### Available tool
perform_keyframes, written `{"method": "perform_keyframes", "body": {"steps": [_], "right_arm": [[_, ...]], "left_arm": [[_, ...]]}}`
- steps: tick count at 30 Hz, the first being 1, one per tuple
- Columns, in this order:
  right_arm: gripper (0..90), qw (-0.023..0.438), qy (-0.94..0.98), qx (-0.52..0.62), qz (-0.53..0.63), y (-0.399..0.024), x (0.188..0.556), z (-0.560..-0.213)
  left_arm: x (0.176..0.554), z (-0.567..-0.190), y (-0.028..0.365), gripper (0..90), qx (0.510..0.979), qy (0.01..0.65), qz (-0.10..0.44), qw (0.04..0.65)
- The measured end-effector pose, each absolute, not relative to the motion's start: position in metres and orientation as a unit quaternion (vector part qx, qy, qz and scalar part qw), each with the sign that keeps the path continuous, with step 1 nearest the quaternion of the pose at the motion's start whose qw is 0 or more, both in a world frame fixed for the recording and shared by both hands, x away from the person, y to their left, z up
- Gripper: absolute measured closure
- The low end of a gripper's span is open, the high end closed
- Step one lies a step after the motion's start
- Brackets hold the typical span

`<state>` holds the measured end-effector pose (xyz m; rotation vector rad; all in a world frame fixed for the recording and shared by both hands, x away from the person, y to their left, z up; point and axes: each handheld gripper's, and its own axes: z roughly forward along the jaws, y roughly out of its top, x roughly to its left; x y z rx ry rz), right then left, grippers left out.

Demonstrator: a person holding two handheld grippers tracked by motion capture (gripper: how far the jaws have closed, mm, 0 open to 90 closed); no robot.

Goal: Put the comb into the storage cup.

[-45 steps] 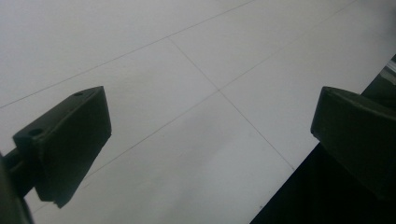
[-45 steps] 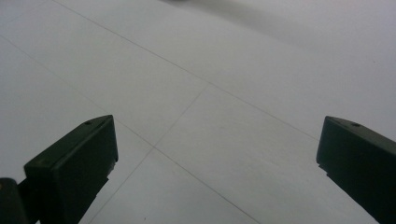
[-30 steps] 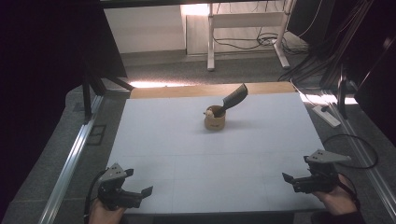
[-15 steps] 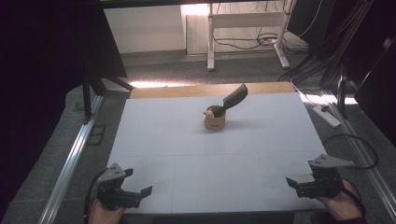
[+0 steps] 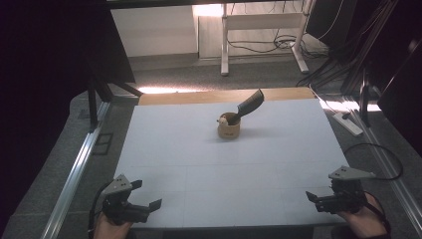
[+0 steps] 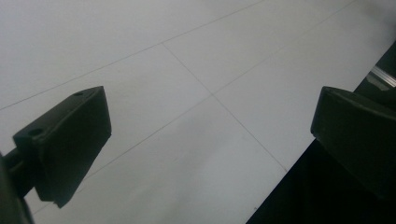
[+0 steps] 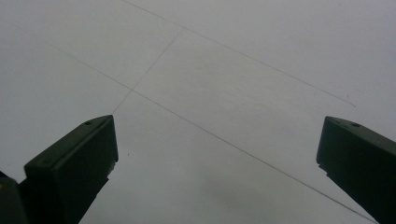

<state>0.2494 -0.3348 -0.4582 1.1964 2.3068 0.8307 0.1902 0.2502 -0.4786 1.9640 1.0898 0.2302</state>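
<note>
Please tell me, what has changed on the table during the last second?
The right tool moved back toward the person's edge of the table, its jaws open and empty. The left tool stayed in place, also open. The wooden cup with the black comb in it did not move.

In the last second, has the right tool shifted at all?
Yes. The right tool has drawn back toward the near edge of the white table and slightly outward to the right, farther from the wooden cup, jaws open.
</note>
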Motion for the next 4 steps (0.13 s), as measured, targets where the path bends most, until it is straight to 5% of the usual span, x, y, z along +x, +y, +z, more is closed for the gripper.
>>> {"method": "perform_keyframes", "body": {"steps": [4], "right_arm": [[0.0, 0.206, 0.83, 0.429, 0.291, -0.3344, 0.25, -0.459]], "left_arm": [[0.1912, -0.4785, 0.249, 0.0, 0.788, 0.434, 0.09, 0.428]]}}
